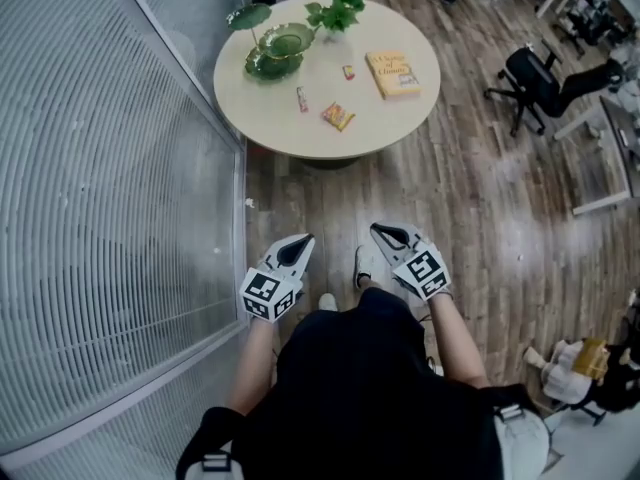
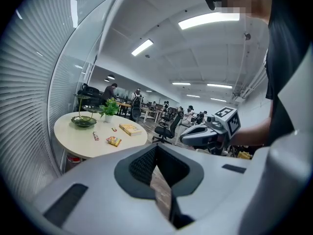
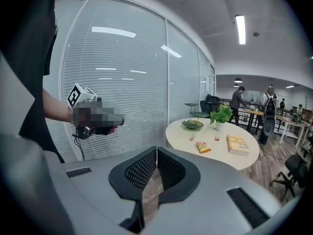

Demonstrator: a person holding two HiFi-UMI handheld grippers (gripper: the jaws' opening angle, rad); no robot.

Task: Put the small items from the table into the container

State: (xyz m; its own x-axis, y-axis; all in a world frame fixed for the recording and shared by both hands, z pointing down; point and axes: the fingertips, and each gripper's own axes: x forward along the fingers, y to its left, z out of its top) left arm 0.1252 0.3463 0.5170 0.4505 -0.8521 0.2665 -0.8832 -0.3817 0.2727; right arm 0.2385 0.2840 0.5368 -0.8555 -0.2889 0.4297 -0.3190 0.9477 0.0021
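Three small items lie on the round pale table (image 1: 370, 128): an orange snack packet (image 1: 338, 116), a pink stick-shaped wrapper (image 1: 302, 99) and a small red sweet (image 1: 348, 71). A green leaf-shaped tiered dish (image 1: 280, 48) stands at the table's far left. My left gripper (image 1: 303, 243) and right gripper (image 1: 383, 231) are held side by side above the wooden floor, well short of the table, both shut and empty. The right gripper view shows the packet (image 3: 203, 147), the stick wrapper (image 3: 192, 137) and the dish (image 3: 192, 125) ahead. In the left gripper view the packet (image 2: 113, 141) and the dish (image 2: 83, 121) are far off.
A yellow book (image 1: 393, 73) and a potted plant (image 1: 335, 10) also sit on the table. A curved glass wall with blinds (image 1: 110, 218) runs along the left. A black office chair (image 1: 535, 83) stands to the right, and a bag (image 1: 575, 363) lies on the floor.
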